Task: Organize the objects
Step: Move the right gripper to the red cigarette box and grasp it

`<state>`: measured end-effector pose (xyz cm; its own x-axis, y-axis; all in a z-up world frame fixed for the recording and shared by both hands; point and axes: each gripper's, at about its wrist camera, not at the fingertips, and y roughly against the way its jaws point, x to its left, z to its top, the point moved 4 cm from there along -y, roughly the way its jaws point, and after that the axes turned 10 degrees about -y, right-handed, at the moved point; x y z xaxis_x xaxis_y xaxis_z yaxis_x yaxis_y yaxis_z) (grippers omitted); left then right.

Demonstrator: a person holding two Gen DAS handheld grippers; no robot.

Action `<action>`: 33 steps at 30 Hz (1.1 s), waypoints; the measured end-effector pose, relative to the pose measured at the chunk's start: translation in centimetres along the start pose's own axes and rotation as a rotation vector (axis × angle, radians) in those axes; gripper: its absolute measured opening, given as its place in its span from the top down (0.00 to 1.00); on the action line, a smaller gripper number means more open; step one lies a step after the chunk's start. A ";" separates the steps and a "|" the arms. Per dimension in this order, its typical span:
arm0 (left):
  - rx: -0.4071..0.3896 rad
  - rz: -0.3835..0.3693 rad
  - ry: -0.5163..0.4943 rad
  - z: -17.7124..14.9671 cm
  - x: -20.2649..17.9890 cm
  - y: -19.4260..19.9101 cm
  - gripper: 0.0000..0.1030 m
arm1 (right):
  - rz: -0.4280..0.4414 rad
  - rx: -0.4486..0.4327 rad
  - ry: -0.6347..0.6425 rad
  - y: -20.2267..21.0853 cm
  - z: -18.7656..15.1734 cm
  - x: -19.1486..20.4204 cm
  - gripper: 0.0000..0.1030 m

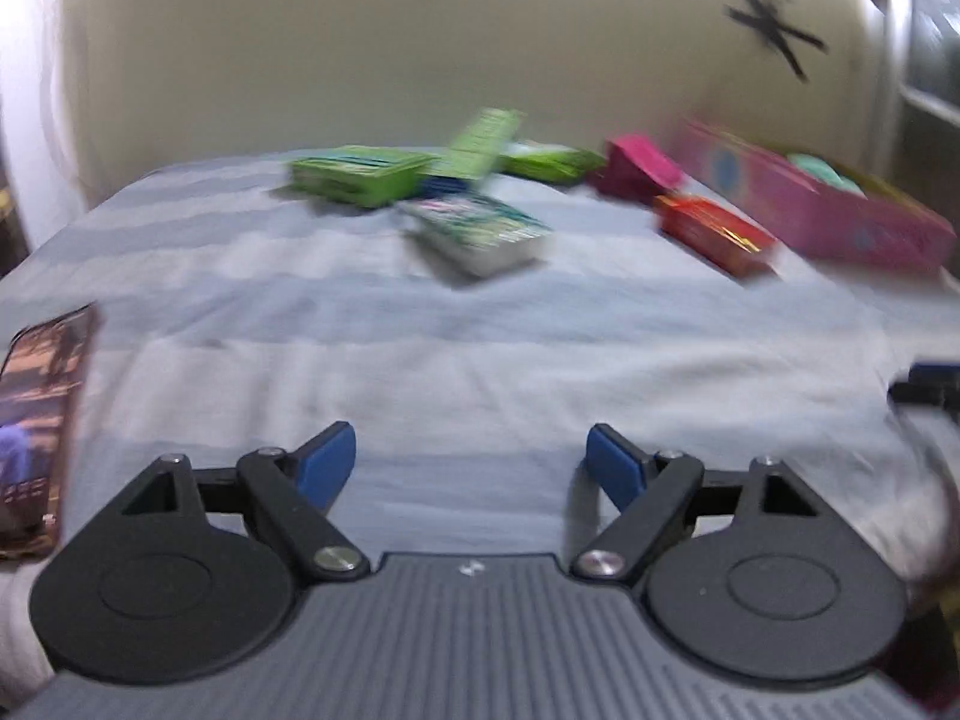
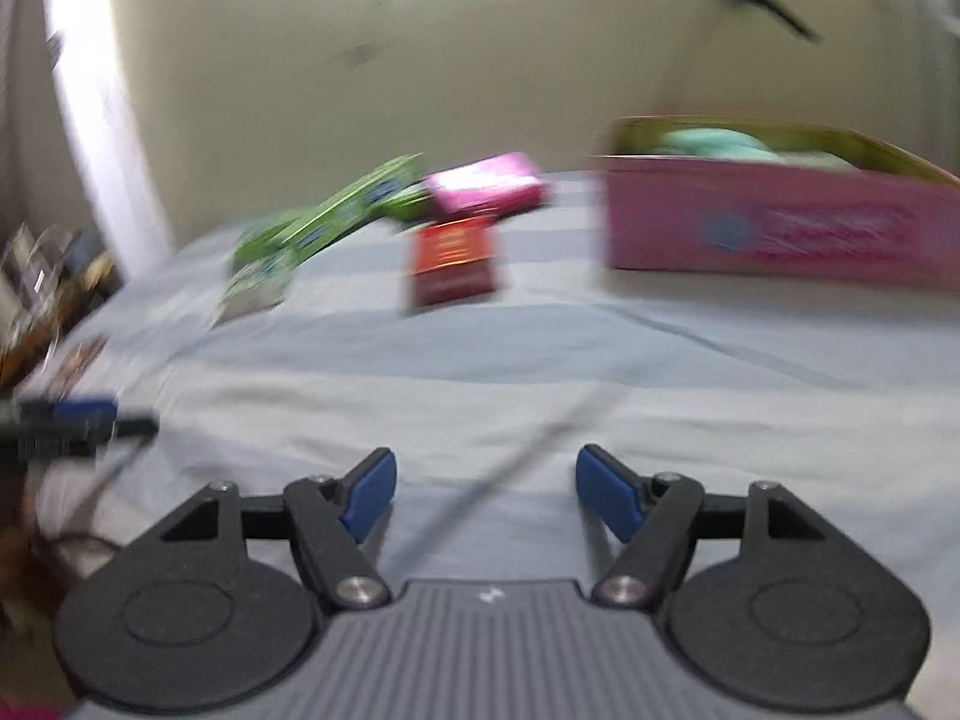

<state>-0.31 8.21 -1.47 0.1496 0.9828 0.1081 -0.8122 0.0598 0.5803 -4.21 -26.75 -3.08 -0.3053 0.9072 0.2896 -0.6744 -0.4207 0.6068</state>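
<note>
Both views are motion-blurred. Several small packets lie at the far end of a striped blue-grey bedsheet (image 1: 420, 324): green boxes (image 1: 354, 174), a white-and-green packet (image 1: 480, 234), a magenta box (image 1: 639, 168) and a red box (image 1: 714, 231). A long pink open box (image 1: 840, 210) stands at the far right, with something mint green inside. My left gripper (image 1: 471, 459) is open and empty, low over the near sheet. My right gripper (image 2: 486, 489) is open and empty; ahead of it lie the red box (image 2: 453, 261), the magenta box (image 2: 486, 189) and the pink box (image 2: 780, 228).
A dark photo-covered card or book (image 1: 42, 420) lies at the sheet's left edge. A cream wall (image 1: 420, 48) rises behind the bed. The left gripper's blue tip (image 2: 72, 414) shows at the left of the right wrist view. Clutter (image 2: 48, 276) sits beyond the left edge.
</note>
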 end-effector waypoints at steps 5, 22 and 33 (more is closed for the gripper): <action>-0.037 0.006 0.060 -0.4 1.4 0.2 0.14 | 0.002 0.010 0.099 -3.2 1.4 3.6 0.23; -0.011 -0.060 0.135 0.2 1.8 -0.2 0.05 | -0.016 -0.023 0.130 -10.2 6.9 3.4 0.45; 0.019 -0.193 0.064 2.2 -1.9 -1.3 0.05 | 0.150 0.011 0.171 1.2 -0.1 -2.1 0.39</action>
<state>1.65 5.89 -0.65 0.2650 0.9625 -0.0579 -0.7608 0.2456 0.6007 -4.44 -29.15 -2.98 -0.5117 0.8225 0.2482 -0.6055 -0.5502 0.5750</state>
